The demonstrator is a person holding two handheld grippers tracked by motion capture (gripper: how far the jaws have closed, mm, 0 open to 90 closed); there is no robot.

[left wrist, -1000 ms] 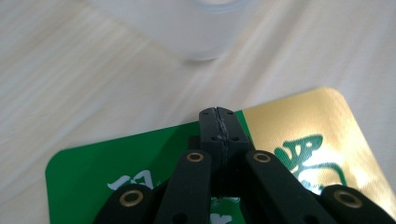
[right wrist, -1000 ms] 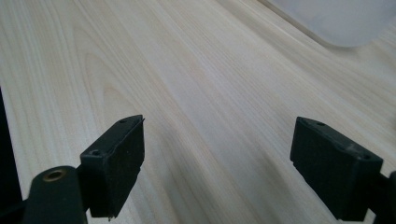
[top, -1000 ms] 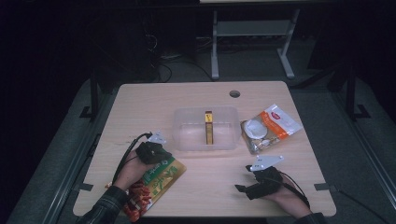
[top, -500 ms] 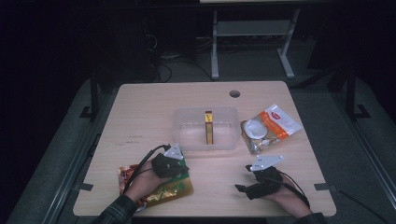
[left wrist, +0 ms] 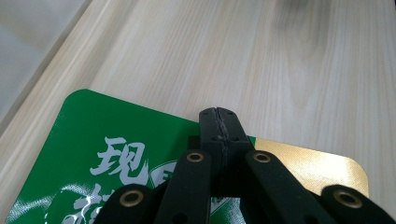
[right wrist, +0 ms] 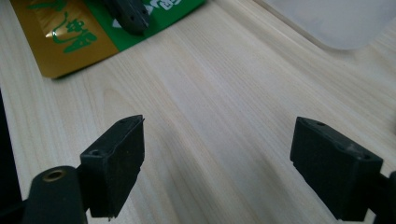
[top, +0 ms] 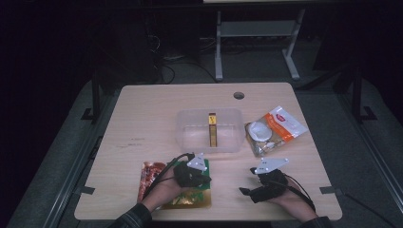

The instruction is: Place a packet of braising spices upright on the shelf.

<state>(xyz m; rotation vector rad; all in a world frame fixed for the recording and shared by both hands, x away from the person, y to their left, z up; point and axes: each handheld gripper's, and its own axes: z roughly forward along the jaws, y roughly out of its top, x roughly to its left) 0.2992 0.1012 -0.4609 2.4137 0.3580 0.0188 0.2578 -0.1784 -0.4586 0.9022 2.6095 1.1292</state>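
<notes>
A green and gold snack packet lies flat near the table's front edge, partly over a red packet. My left gripper is shut, its pads pressed together, with the tips down on the packet's green part; whether they pinch the foil I cannot tell. To the right, my right gripper stands open over bare wood with nothing between its fingers. It points left toward the packet, and the right gripper view also shows the left gripper's black tip on the packet.
A clear plastic tub stands mid-table with a brown and gold stick pack inside. Right of it lie a white and orange pouch and a clear-wrapped item. A cable hole sits at the back.
My left hand has moved right along the front edge, and the green and gold packet has shifted right with it, uncovering the red packet. The right gripper has stayed put.
</notes>
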